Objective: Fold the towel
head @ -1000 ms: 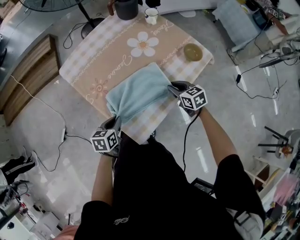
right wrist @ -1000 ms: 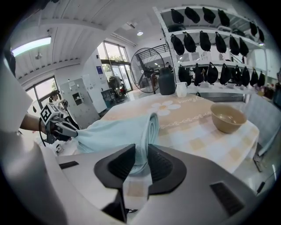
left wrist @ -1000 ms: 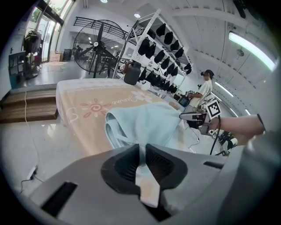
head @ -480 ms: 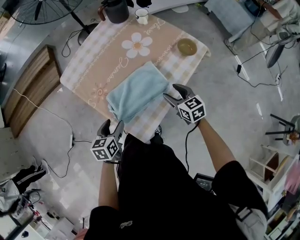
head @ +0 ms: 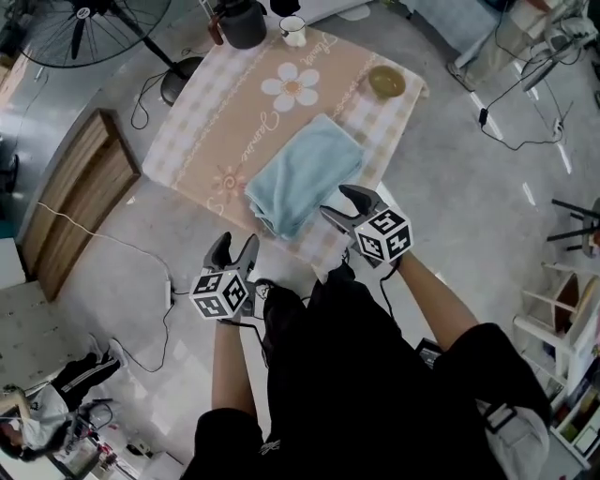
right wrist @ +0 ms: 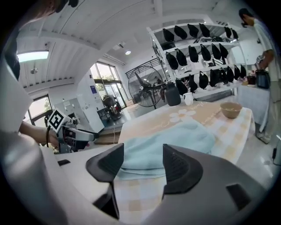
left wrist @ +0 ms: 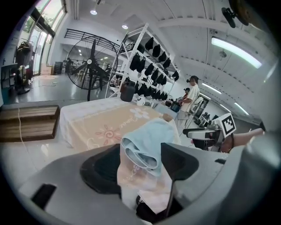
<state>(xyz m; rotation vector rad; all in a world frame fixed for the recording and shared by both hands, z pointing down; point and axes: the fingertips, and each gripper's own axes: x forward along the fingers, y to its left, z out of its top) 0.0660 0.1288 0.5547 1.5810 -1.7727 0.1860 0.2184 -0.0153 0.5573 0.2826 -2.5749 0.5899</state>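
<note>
A light blue towel [head: 305, 183] lies folded on the near part of a table [head: 206, 141] covered in a peach checked cloth. Both grippers hang off the table's near edge, apart from the towel. My left gripper [head: 233, 248] is open below the table's near corner, its jaws having just been opening with nothing between them. My right gripper [head: 339, 203] is open just short of the towel's near right end; its jaws have also just been opening and are empty. The left gripper view shows the towel's [left wrist: 147, 143] layered end ahead. The right gripper view shows the towel's [right wrist: 167, 147] long side.
A tan bowl [head: 386, 82], a dark pot [head: 242, 21] and a white cup [head: 293, 30] stand at the table's far end. A floor fan [head: 84, 19] and a wooden platform [head: 80, 197] are to the left. Cables lie on the floor. A person [left wrist: 192, 92] stands beyond the table.
Both grippers have let go of the towel's near corners, opened wide, and drawn back and up off the table's edge. The towel stays folded on the table.
</note>
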